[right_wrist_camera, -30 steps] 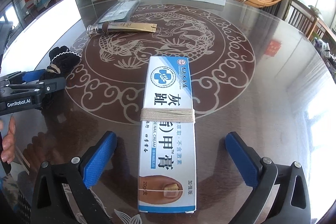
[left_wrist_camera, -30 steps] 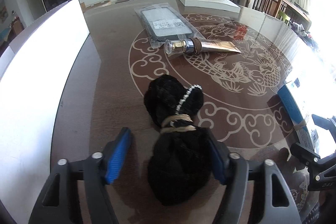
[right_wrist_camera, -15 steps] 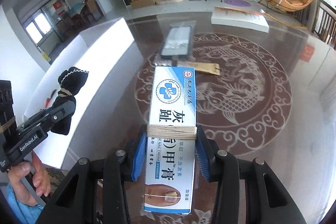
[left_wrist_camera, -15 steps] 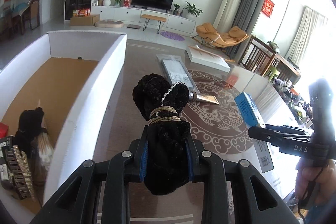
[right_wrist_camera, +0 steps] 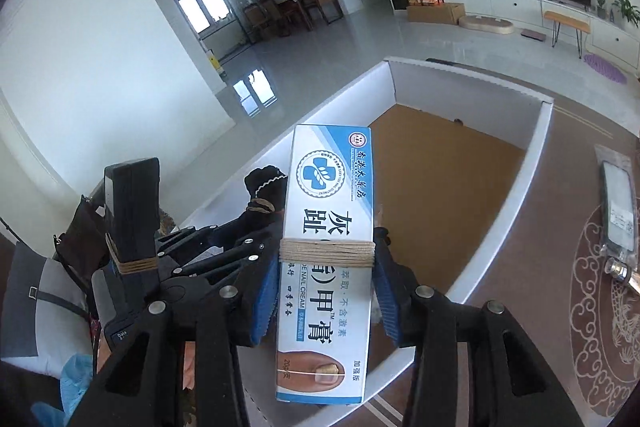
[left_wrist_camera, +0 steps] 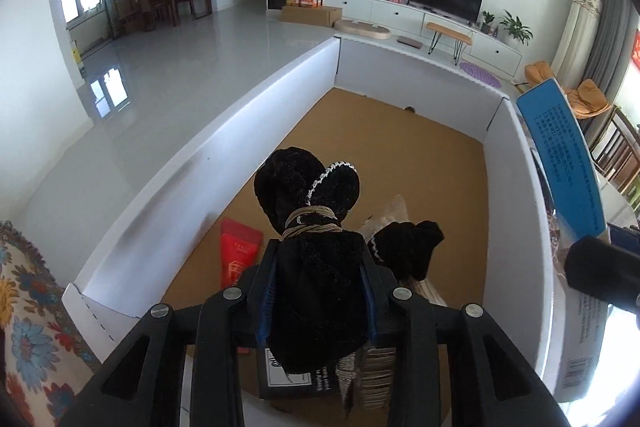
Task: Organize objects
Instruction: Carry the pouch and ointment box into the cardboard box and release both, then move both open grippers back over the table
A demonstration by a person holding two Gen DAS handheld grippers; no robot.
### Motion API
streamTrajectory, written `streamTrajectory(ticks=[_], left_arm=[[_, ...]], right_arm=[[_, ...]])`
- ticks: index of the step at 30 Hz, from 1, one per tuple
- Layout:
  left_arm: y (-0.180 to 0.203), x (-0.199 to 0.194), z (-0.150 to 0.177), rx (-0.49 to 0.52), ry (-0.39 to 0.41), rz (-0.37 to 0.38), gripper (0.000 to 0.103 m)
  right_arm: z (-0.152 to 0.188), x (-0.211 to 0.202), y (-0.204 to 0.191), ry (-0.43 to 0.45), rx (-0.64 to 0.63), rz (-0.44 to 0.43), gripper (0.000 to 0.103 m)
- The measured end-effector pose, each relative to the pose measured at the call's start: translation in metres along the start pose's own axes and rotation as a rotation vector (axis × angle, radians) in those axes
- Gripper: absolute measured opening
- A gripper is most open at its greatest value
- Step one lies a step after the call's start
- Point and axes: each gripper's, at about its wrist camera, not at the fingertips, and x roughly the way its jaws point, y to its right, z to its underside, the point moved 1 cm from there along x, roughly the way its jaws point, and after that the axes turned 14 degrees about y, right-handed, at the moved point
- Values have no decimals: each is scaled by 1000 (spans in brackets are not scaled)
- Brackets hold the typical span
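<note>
Left gripper (left_wrist_camera: 316, 301) clamped on black velvet string-tied pouch (left_wrist_camera: 310, 227), right gripper (right_wrist_camera: 326, 301) on blue-and-white nail-cream carton (right_wrist_camera: 326, 251), both over white cardboard box (left_wrist_camera: 192, 163). Possibly clashing, carton at 3 o'clock. Beyond, brown patterned table (right_wrist_camera: 560, 227), glossy-floored living room.

The soft black velvet pouch (left_wrist_camera: 316, 275) carries a thin white beaded trim and a tan cord wound round its neck. The long cardboard nail-cream box (right_wrist_camera: 326, 263) is white with blue bands, blue lettering and a round blue-and-white emblem, tied with beige string. The big open carton (left_wrist_camera: 224, 147) has white walls and a brown cardboard floor. On that floor, near left, lies a flat red packet (left_wrist_camera: 239, 255). The round brown table top (right_wrist_camera: 600, 307) at right shows pale scrollwork. At near left, a cloth (left_wrist_camera: 28, 327) bears blue and orange flowers.
</note>
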Motion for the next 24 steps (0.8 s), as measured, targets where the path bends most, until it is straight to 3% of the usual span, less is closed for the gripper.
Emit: streamTrajectory(ticks=[2,3,5,9,13,15,18,20,22,24], left_arm=[[-5,6,7,2,-13,-49,65],[-5,6,10,-2,-4,-66,70],[-3,0,15,-19,31,-67,73],[19,-17,19,-40,97,-24,73],[74,-47,21,-12,163,102,73],[109,-68,25,14,181,205,75],[164,-93,41,76,188,354,90],[203,-103,56,127,165,431,100],[236,-101,76,175,123,490,100],[264,-90,99,225,75,493,100]], right_arm=[[12,12,-2,-30,-9,16,64],[17,9,0,-15,-4,16,70],[25,-4,11,31,4,28,77],[40,-46,52,158,-14,139,90],[69,-83,115,231,-60,354,98],[95,-103,154,197,-84,481,98],[136,-129,214,109,-64,633,98],[161,-156,246,87,-33,703,98],[183,-178,270,68,-1,759,98],[198,-196,288,64,41,794,98]])
